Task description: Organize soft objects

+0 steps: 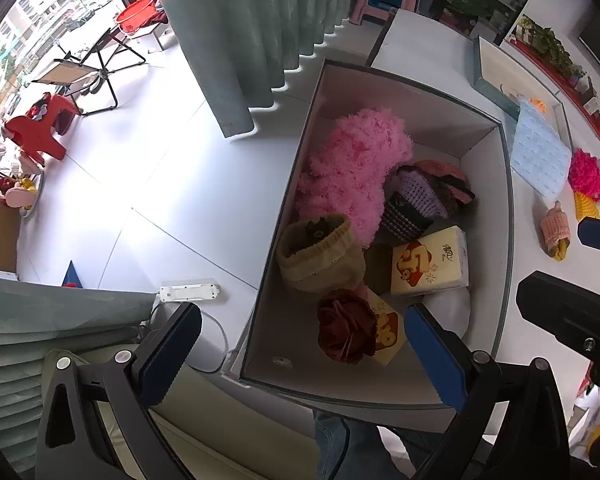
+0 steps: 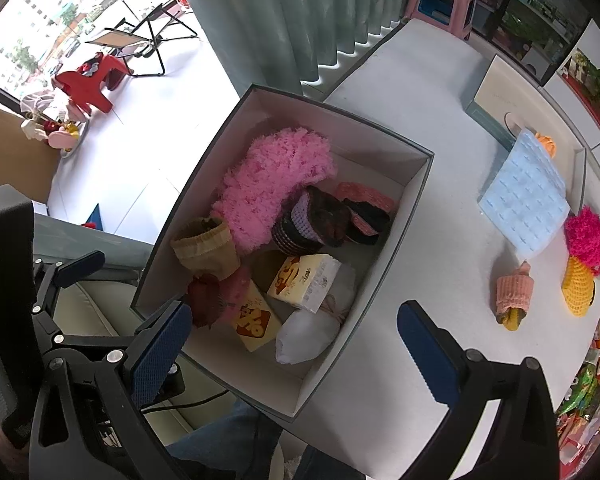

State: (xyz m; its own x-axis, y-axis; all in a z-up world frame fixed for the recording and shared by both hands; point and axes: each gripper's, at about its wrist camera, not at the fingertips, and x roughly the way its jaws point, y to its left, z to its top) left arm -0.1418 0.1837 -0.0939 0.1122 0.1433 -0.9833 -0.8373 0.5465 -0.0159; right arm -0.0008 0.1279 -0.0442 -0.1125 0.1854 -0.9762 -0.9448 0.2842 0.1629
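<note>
A grey open box (image 1: 488, 184) (image 2: 384, 288) stands at the white table's near left edge. In it lie a fluffy pink piece (image 1: 352, 168) (image 2: 272, 184), a tan knit pouch (image 1: 320, 252) (image 2: 204, 248), a purple-and-black knit piece (image 1: 412, 208) (image 2: 300, 224), a dark red fabric rose (image 1: 344, 324) (image 2: 206, 300), tissue packs (image 1: 430, 260) (image 2: 304, 280) and a white bundle (image 2: 312, 332). My left gripper (image 1: 300, 344) is open and empty above the box's near end. My right gripper (image 2: 296, 344) is open and empty over the box's near corner. A peach knit roll (image 2: 512, 296) (image 1: 556, 236) lies on the table to the right.
On the table's right side lie a light blue quilted cloth (image 2: 524, 196) (image 1: 540, 156), a magenta pompom (image 2: 586, 236) and a yellow knit piece (image 2: 578, 290). A teal-edged box lid (image 2: 496, 100) is further back. Grey curtains (image 1: 252, 32) hang behind; a power strip (image 1: 188, 292) lies on the floor.
</note>
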